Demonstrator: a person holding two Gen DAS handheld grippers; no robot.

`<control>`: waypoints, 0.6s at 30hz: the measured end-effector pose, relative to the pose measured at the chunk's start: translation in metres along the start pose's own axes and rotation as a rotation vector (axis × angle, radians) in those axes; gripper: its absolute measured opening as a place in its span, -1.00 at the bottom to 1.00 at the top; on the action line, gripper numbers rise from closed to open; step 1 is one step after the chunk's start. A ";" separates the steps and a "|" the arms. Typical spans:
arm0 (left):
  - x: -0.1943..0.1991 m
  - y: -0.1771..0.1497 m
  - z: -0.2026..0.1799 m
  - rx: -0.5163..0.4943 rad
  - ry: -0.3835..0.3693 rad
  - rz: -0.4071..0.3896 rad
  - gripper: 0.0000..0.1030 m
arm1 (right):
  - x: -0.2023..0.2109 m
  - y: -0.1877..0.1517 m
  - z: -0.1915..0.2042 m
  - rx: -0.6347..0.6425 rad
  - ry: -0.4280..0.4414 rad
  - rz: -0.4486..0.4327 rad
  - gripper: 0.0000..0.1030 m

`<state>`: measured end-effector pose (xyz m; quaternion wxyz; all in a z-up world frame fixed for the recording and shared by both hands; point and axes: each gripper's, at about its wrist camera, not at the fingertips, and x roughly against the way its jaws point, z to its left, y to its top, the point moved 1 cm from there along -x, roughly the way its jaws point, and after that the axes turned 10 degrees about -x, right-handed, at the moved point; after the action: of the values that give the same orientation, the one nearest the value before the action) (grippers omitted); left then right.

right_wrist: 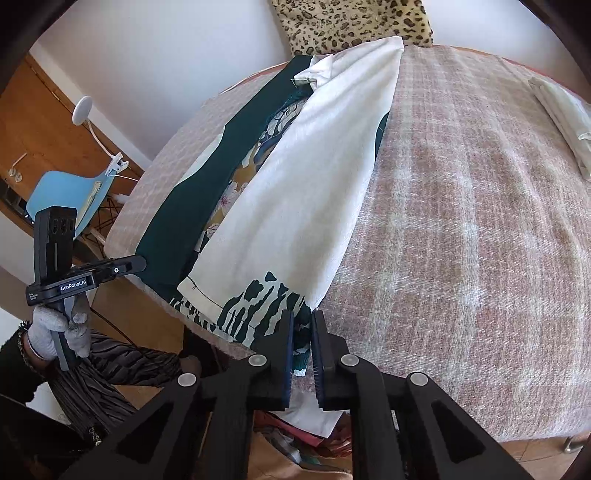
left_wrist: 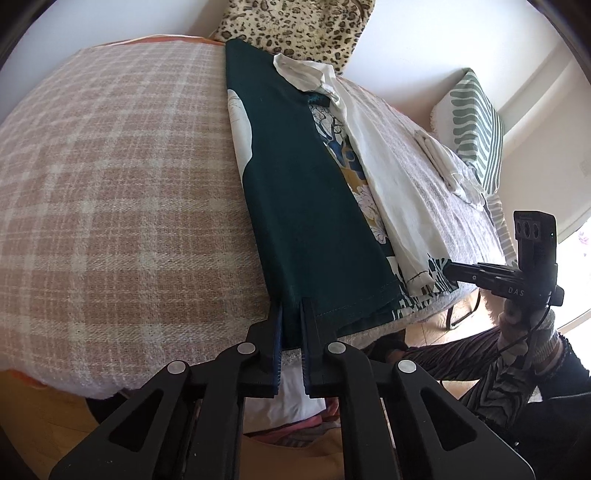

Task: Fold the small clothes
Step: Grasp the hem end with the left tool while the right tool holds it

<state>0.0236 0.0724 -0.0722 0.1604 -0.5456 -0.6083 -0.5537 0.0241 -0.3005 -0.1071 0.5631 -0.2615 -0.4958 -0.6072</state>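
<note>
Your left tool [left_wrist: 291, 306] pinches the near hem of the garment [left_wrist: 295, 192] on its dark green side, its pads pressed together on the cloth right at the near edge of the bed [left_wrist: 110, 177], which is covered in a pink-and-cream plaid blanket. Your right tool [right_wrist: 303, 325] clamps the same hem farther along, on the cream side printed with dark green stripes, and its pads are likewise closed on fabric at the bed's near edge. The garment lies folded lengthwise into a long narrow strip that runs from the near edge toward the far edge, with the green panel on one side, the cream panel folded over on the other, and a floral print showing in the gap between them. Its far end reaches a leopard-print cushion [left_wrist: 295, 26] propped against the wall. A small folded white cloth [right_wrist: 561, 118] rests well apart, toward the bed's far right corner, near a green-and-white striped pillow [left_wrist: 476, 129]. Your gloved left hand [right_wrist: 59, 332] grips its tool's handle just off the near edge.
</note>
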 end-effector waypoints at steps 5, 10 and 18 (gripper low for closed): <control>-0.003 -0.002 0.006 0.041 -0.010 0.027 -0.76 | 0.006 0.001 -0.010 -0.058 0.053 0.007 -0.25; -0.004 -0.002 0.009 0.059 -0.038 0.016 -0.87 | 0.005 -0.002 -0.006 -0.031 0.041 0.002 -0.51; 0.008 0.011 0.009 0.126 -0.140 -0.046 -0.96 | 0.005 0.006 -0.033 -0.247 0.248 0.024 -0.97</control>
<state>0.0335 0.0817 -0.0632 0.1388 -0.5576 -0.6639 -0.4785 0.0362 -0.3310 -0.1132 0.5909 -0.2577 -0.3411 -0.6842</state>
